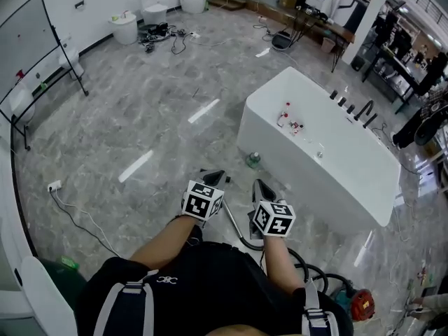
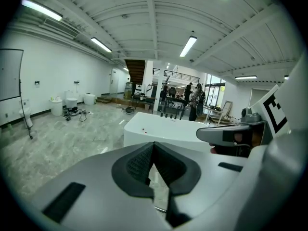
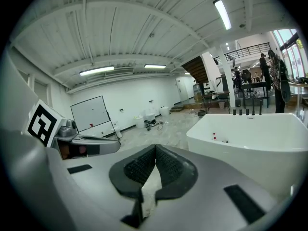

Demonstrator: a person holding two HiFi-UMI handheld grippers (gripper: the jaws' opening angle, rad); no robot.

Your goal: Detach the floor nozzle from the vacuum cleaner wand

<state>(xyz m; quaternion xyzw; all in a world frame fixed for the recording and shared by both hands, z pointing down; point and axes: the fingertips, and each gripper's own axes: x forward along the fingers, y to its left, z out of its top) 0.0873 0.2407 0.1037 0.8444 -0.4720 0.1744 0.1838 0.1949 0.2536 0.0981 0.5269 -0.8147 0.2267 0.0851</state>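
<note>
In the head view my left gripper (image 1: 213,178) and right gripper (image 1: 263,187) are held side by side in front of the body, above the marble floor. Both are shut with nothing between the pads. A thin grey wand (image 1: 236,228) runs down between them to a black hose (image 1: 311,270), which leads to a red and teal vacuum body (image 1: 358,304) at the lower right. The floor nozzle does not show in any view. The left gripper view has its jaws (image 2: 154,147) pressed together, and the right gripper (image 2: 230,135) beside them. The right gripper view's jaws (image 3: 155,152) are likewise closed and bare.
A white bathtub (image 1: 318,152) stands just ahead to the right, with a green bottle (image 1: 253,159) at its near corner. A whiteboard on a stand (image 1: 31,40) is at the far left. A socket strip with cable (image 1: 54,185) lies on the floor. Toilets and cables are at the back.
</note>
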